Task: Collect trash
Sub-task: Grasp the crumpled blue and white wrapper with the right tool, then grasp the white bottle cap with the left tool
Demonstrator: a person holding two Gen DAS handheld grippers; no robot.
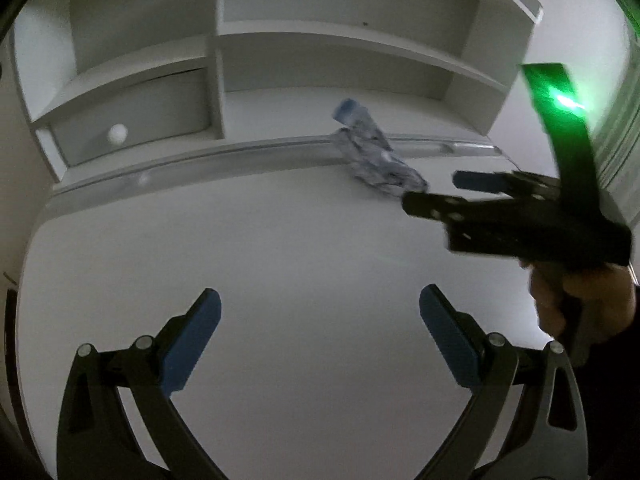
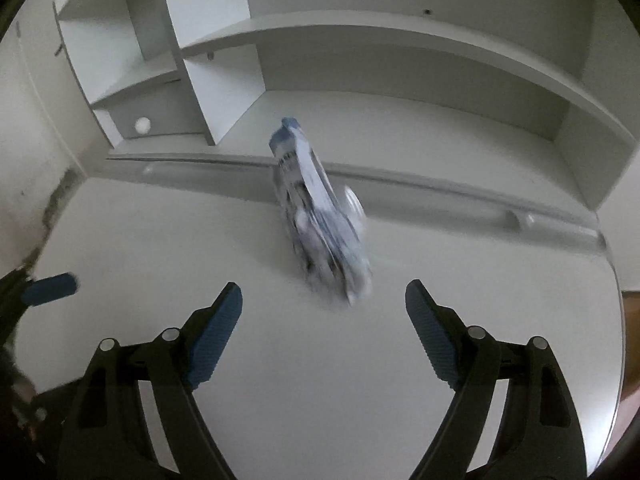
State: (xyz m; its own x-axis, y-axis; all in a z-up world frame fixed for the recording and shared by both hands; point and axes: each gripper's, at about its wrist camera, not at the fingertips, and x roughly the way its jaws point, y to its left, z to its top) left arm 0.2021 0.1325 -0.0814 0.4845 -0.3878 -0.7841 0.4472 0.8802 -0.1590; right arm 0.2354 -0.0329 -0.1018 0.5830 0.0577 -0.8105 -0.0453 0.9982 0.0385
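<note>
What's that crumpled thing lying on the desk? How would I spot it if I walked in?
Look at the white desk with shelves built along its back. A raised ledge runs across the desk below the shelves, and the crushed plastic bottle lies over that ledge near the middle. Its blue cap and blue-and-white label make it the only coloured thing there; the small white knob nearby is plain.

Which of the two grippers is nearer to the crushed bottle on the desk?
The right gripper: the crushed bottle lies just ahead of its open fingers. The left gripper hangs back over bare desk.
</note>
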